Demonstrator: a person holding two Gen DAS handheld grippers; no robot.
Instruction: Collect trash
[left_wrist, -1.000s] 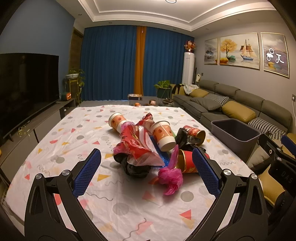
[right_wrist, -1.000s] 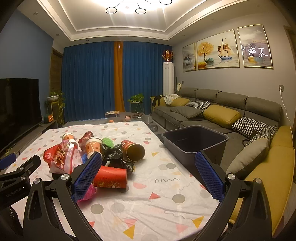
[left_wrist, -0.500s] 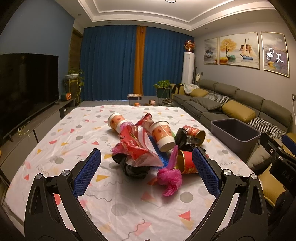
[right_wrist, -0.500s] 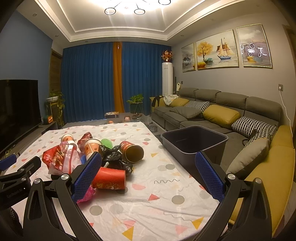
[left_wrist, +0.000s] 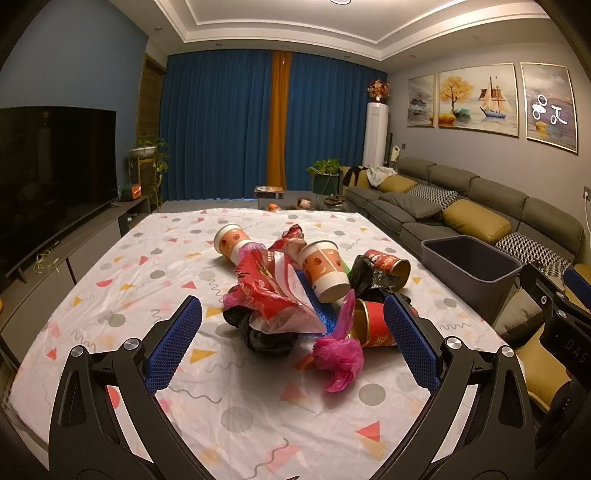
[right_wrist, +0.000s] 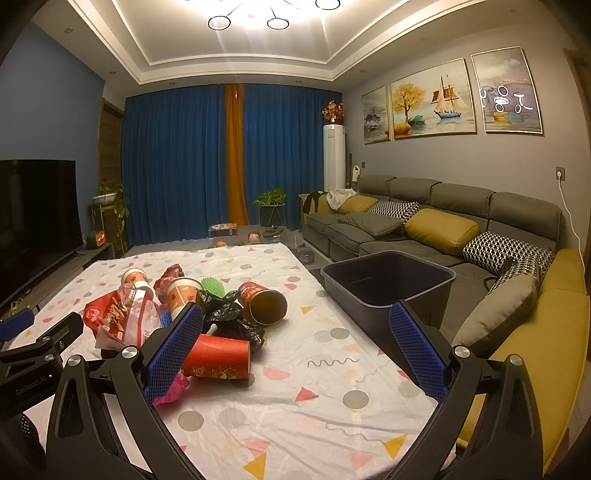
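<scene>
A pile of trash lies in the middle of the table: paper cups, a red cup on its side, a red snack bag, black plastic bags, a pink wad and a red tube can. A dark grey bin stands at the table's right edge; it also shows in the left wrist view. My left gripper is open and empty, just short of the pile. My right gripper is open and empty, right of the pile, near the bin.
The table wears a white patterned cloth. A grey sofa with cushions runs along the right. A TV on a low cabinet stands at the left. Blue curtains and plants are at the far end.
Both grippers have barely drifted; the view shifts slightly. Nothing was taken hold of or let go.
</scene>
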